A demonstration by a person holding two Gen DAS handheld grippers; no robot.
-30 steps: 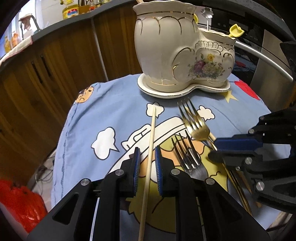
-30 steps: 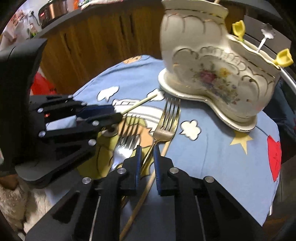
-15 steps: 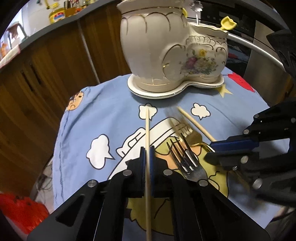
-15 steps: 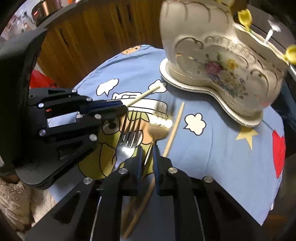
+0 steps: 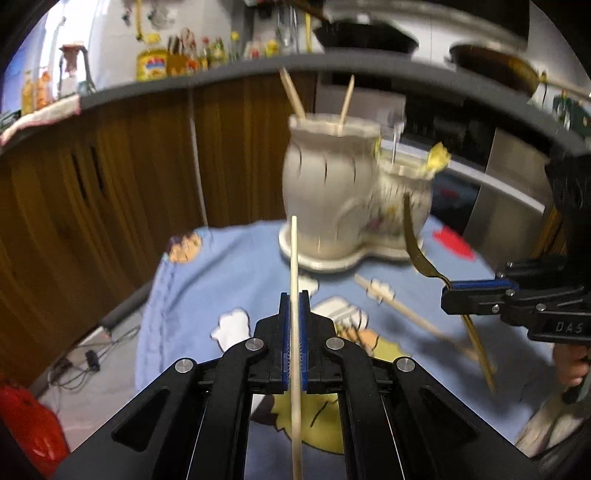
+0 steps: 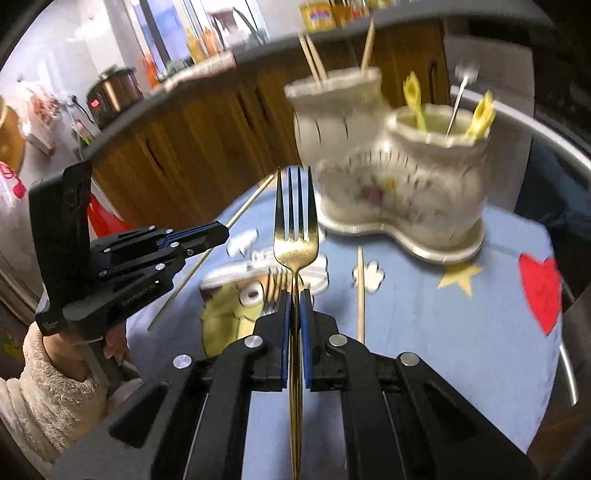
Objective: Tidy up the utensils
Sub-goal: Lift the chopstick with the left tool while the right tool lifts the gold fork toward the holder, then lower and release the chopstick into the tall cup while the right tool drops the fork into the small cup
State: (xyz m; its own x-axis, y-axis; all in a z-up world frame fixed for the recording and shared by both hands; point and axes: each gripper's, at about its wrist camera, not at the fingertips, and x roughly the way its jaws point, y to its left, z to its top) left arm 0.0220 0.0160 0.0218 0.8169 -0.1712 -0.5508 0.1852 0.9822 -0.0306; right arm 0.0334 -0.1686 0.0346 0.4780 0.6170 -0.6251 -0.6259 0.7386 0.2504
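With a wooden chopstick (image 5: pixel 294 266) clamped in the left gripper (image 5: pixel 294 325) and a gold fork (image 6: pixel 295 236) pinched in the right gripper (image 6: pixel 294 314), both raised before the ceramic boot-shaped holder (image 6: pixel 399 177), each should be lowered upright into its matching compartment.

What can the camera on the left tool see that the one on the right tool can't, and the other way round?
Only the left view shows the dark pans on the counter. Only the right view shows the silver fork on the cloth and the cooker. Both show the left tool shut on a chopstick, the right tool shut on the gold fork, and the ceramic holder.
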